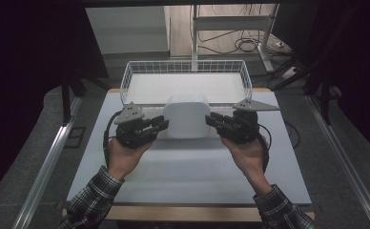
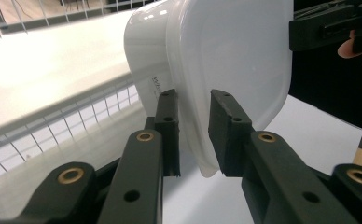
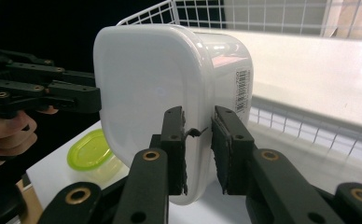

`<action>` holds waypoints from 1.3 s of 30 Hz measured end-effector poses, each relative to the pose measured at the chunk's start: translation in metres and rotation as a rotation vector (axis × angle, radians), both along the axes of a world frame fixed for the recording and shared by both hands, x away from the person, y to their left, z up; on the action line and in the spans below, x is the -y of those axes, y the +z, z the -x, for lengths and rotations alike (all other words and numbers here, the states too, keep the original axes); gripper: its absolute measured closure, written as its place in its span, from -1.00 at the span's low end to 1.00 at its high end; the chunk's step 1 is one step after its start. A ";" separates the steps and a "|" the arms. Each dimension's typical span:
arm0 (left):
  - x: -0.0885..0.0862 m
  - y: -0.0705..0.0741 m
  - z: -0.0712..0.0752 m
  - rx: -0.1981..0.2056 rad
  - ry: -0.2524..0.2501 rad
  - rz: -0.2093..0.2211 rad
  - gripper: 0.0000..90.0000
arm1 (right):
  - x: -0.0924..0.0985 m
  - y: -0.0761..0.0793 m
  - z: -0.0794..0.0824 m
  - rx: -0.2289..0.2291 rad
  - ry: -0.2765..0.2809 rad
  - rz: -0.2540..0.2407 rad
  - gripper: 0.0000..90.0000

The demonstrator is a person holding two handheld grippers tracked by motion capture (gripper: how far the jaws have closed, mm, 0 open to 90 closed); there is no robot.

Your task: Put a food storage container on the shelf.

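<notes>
A white plastic container (image 1: 187,117) with a fitted lid hangs above the table, held from both sides, just in front of the wire basket. My left gripper (image 1: 163,125) is shut on its left rim. In the left gripper view the two pads (image 2: 193,135) pinch the container's (image 2: 226,56) edge. My right gripper (image 1: 211,119) is shut on the opposite rim, and its pads (image 3: 198,144) clamp the container's (image 3: 146,79) lip beside a barcode label. Each gripper view also shows the other gripper (image 2: 328,25) (image 3: 72,95) at the far rim.
A white wire basket (image 1: 135,71) stands at the table's back edge, close behind the container. A small tub with a yellow-green lid (image 3: 88,151) sits on the white table (image 1: 188,181) below the held container. Dark curtains flank both sides.
</notes>
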State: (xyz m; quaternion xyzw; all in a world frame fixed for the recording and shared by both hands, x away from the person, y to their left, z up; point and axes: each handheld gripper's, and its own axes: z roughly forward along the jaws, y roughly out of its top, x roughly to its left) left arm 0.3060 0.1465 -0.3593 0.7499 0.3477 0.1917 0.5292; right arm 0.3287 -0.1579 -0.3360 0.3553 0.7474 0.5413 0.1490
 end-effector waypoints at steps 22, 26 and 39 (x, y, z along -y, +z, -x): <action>-0.003 0.032 -0.025 0.051 0.021 -0.001 0.64 | -0.007 0.026 -0.032 0.023 -0.031 -0.030 0.66; -0.004 0.036 -0.032 0.051 0.023 0.007 0.64 | -0.008 0.027 -0.039 0.016 -0.037 -0.038 0.66; -0.006 0.037 -0.057 0.015 0.046 0.024 0.64 | -0.015 0.032 -0.063 -0.003 -0.062 -0.024 0.66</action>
